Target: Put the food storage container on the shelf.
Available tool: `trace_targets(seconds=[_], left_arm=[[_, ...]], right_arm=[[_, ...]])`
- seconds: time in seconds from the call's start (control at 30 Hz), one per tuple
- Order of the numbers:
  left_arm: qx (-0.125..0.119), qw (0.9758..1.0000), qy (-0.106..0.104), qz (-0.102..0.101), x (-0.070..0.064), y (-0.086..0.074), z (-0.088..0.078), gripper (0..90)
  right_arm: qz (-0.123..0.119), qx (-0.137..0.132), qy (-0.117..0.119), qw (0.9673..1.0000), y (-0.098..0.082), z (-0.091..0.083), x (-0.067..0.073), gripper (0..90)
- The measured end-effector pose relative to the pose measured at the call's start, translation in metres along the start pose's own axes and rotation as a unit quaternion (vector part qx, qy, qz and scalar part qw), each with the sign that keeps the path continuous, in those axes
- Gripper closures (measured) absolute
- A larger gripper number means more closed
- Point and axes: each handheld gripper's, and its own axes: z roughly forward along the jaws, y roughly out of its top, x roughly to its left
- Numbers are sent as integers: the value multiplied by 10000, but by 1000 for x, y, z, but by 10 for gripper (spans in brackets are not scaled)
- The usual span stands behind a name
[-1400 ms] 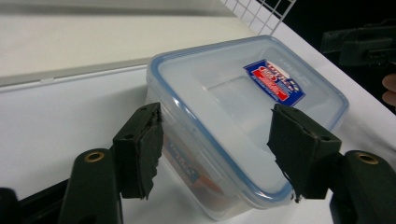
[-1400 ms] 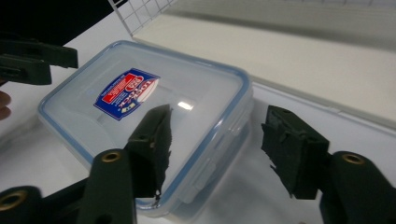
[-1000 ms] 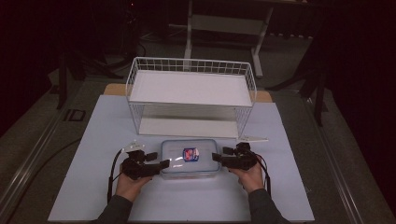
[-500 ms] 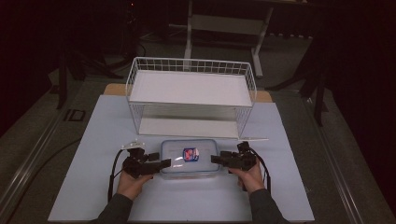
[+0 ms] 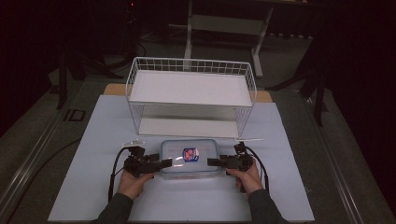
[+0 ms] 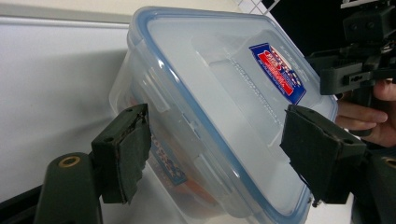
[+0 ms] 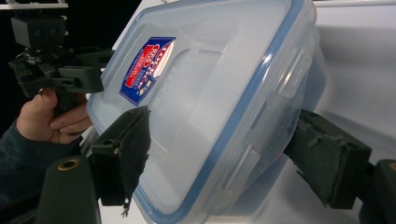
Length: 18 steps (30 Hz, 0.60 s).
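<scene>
1. I am holding two grippers at the near edge of the table (image 5: 93,140), one at each end of a clear box (image 5: 190,157) with a blue-rimmed lid.
2. The box sits flat on the white table top, just in front of the wire rack (image 5: 191,95) and apart from it.
3. A red and blue label (image 5: 190,153) lies on the middle of the lid.
4. My left gripper (image 5: 164,163) points at the box's left end, its tips right at the lid's edge.
5. In the left gripper view my jaws stand wide, one on each side of the box's end. The left pad (image 6: 133,144) sits just beside the box's side wall and the right pad (image 6: 310,140) over the lid; I see neither pad pressing on the plastic.
6. My right gripper (image 5: 211,162) points at the box's right end, tips just at the rim.
7. Its jaws have just been opening and now stand as wide as they go, with the box's end between them.
8. In the right gripper view one pad (image 7: 133,140) lies over the lid and the other (image 7: 322,144) beside the side wall, near the clips; a gap shows at each, so nothing is gripped.
9. Something orange shows dimly through the box's wall in the left gripper view; I cannot tell what it is.
</scene>
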Motion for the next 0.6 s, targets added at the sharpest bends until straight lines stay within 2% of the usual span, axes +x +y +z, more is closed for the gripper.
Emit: trace_targets(seconds=[0.17, 0.27, 0.37, 0.6], left_arm=[[48, 9994, -251, -249, 5, -1, 1, 257], [51, 9994, -253, -246, 4, -1, -2, 272], [-7, 9992, -309, -265, 5, 0, -8, 362], [-123, 9987, -439, -218, 0, -6, -20, 470]], right_arm=[[-23, -37, 70, 10000, -2, -3, 0, 271], [-94, -111, 96, 9998, -4, -6, 1, 291], [-88, -189, 108, 9997, -6, -9, 2, 332], [-170, -277, 209, 9993, -13, -19, 7, 433]])
